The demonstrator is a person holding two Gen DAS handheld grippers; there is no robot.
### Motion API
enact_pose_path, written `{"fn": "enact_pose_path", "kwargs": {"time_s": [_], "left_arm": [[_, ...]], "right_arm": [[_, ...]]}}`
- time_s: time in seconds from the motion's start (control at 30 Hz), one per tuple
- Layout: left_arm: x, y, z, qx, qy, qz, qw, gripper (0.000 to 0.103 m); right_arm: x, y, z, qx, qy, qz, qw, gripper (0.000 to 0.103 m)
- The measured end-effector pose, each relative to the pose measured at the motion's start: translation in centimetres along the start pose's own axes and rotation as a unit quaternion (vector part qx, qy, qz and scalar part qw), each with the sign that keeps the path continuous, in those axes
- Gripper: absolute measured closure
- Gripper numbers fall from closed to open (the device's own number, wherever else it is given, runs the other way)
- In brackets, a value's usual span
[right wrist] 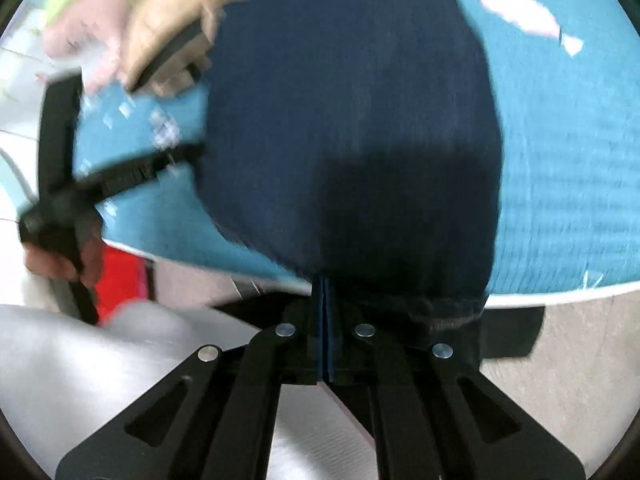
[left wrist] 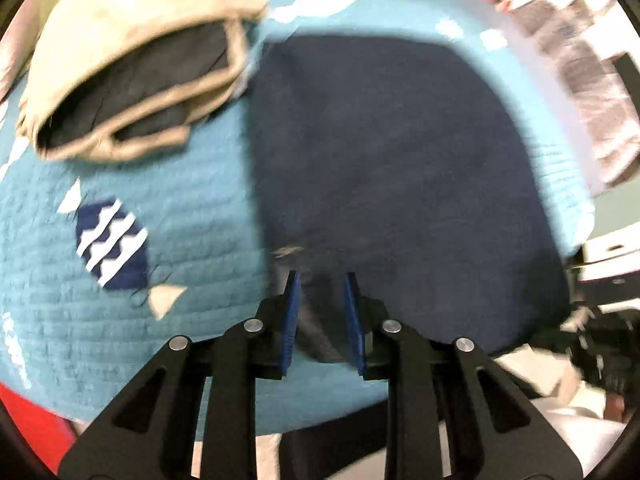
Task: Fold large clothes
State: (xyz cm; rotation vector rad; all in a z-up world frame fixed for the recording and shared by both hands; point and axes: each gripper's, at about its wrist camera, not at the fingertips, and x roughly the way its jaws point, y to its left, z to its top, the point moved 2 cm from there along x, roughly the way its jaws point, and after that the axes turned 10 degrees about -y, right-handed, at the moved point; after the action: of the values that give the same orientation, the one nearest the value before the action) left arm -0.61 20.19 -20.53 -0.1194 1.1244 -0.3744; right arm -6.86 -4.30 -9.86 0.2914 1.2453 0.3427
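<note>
A dark navy garment [left wrist: 392,168] lies spread flat on a teal quilt with fish patterns [left wrist: 180,240]. In the left wrist view my left gripper [left wrist: 322,280] stands over the garment's near edge. Its blue pads are apart, with a fold of the dark cloth in the gap. In the right wrist view the same garment [right wrist: 352,120] fills the middle. My right gripper [right wrist: 324,280] is shut, and its pads pinch the garment's near hem at the quilt's edge. The left gripper [right wrist: 176,160] also shows there, reaching the garment's left side from a hand [right wrist: 56,256].
A folded beige and black garment [left wrist: 132,68] lies on the quilt at the upper left, close to the navy one. The quilt's white-trimmed edge [right wrist: 560,294] runs along the front, with bare floor [right wrist: 560,380] below. Something red [left wrist: 28,420] and white boxes [left wrist: 612,256] sit off the bed.
</note>
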Motion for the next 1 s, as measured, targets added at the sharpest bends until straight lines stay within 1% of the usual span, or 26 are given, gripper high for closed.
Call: {"fn": "enact_pose_path", "kwargs": {"time_s": [0.03, 0.1, 0.13, 0.17, 0.2, 0.23, 0.27, 0.3, 0.33, 0.37, 0.4, 0.43, 0.5, 0.53, 0.6, 0.63, 0.7, 0.73, 0.8, 0.83, 0.87, 0.93, 1.0], "left_arm": [[-0.6, -0.6, 0.2, 0.000, -0.008, -0.016, 0.9998, 0.079], [-0.9, -1.6, 0.6, 0.003, -0.025, -0.044, 0.9987, 0.078], [-0.1, -1.9, 0.5, 0.003, -0.026, -0.052, 0.9983, 0.078], [0.8, -1.9, 0.6, 0.001, -0.017, -0.051, 0.9986, 0.078], [2.7, -1.9, -0.2, -0.008, 0.005, -0.051, 0.9987, 0.078], [4.4, -1.4, -1.1, -0.014, 0.025, -0.044, 0.9986, 0.079], [5.4, -1.0, -2.0, -0.015, 0.019, -0.041, 0.9988, 0.079], [5.8, -0.6, -1.9, -0.009, 0.009, -0.046, 0.9989, 0.079], [5.7, -0.4, -1.9, -0.006, 0.008, -0.049, 0.9988, 0.079], [5.2, -0.3, -2.0, -0.010, 0.010, -0.038, 0.9992, 0.079], [4.5, 0.3, -2.0, -0.015, 0.015, -0.011, 0.9997, 0.077], [4.0, 0.7, -2.1, -0.017, 0.016, 0.000, 0.9997, 0.073], [4.0, 1.7, -2.6, -0.029, 0.019, -0.001, 0.9994, 0.065], [4.5, 2.5, -2.9, -0.050, 0.028, -0.006, 0.9983, 0.062], [4.8, 3.4, -2.9, -0.083, 0.039, -0.018, 0.9956, 0.060], [4.5, 3.4, -2.8, -0.083, 0.042, -0.013, 0.9956, 0.060], [3.7, 2.9, -2.6, -0.073, 0.044, 0.006, 0.9963, 0.060], [3.5, 2.7, -2.5, -0.070, 0.048, 0.012, 0.9964, 0.060], [4.2, 2.1, -2.3, -0.073, 0.049, 0.022, 0.9958, 0.060], [4.9, 2.3, -2.4, -0.084, 0.048, 0.023, 0.9951, 0.060], [5.1, 2.5, -2.5, -0.094, 0.048, 0.021, 0.9942, 0.060], [5.1, 2.4, -2.3, -0.112, 0.056, 0.019, 0.9920, 0.060], [3.8, 2.7, -2.1, -0.114, 0.070, 0.028, 0.9906, 0.060]], "right_arm": [[-1.2, -0.1, 1.2, -0.002, -0.032, -0.015, 0.999, 0.101], [-2.1, -0.6, 2.9, 0.004, -0.081, -0.029, 0.996, 0.101], [-1.8, -1.5, 3.7, 0.015, -0.097, -0.037, 0.995, 0.101], [-0.6, -2.1, 4.2, 0.017, -0.098, -0.053, 0.994, 0.101], [1.7, -2.8, 4.0, 0.016, -0.079, -0.075, 0.994, 0.103], [3.0, -3.7, 3.6, 0.017, -0.067, -0.083, 0.994, 0.103], [4.0, -4.2, 2.7, 0.015, -0.066, -0.085, 0.994, 0.103], [3.8, -4.2, 2.3, 0.017, -0.071, -0.081, 0.994, 0.103], [3.0, -4.1, 2.0, 0.036, -0.059, -0.078, 0.995, 0.103], [2.2, -3.9, 1.8, 0.052, -0.054, -0.079, 0.994, 0.103], [1.6, -3.8, 1.7, 0.061, -0.054, -0.078, 0.994, 0.103], [1.0, -3.2, 1.4, 0.055, -0.050, -0.080, 0.994, 0.103], [1.3, -3.5, 0.8, 0.037, -0.028, -0.097, 0.994, 0.103], [1.2, -4.2, 0.5, 0.046, -0.012, -0.101, 0.994, 0.103], [1.5, -3.8, 1.1, 0.047, 0.003, -0.106, 0.993, 0.103], [1.0, -3.6, 1.4, 0.057, 0.015, -0.106, 0.993, 0.103], [1.3, -3.3, 1.4, 0.045, 0.045, -0.117, 0.991, 0.103], [1.6, -3.5, 1.2, 0.044, 0.048, -0.118, 0.991, 0.103], [3.9, -4.5, 1.0, 0.043, 0.058, -0.114, 0.991, 0.103], [5.8, -5.3, 1.0, 0.047, 0.067, -0.104, 0.991, 0.103], [6.4, -5.7, 1.1, 0.055, 0.076, -0.093, 0.991, 0.103], [5.5, -6.3, 1.8, 0.090, 0.095, -0.072, 0.989, 0.103], [2.9, -5.9, 2.1, 0.103, 0.098, -0.067, 0.988, 0.103]]}}
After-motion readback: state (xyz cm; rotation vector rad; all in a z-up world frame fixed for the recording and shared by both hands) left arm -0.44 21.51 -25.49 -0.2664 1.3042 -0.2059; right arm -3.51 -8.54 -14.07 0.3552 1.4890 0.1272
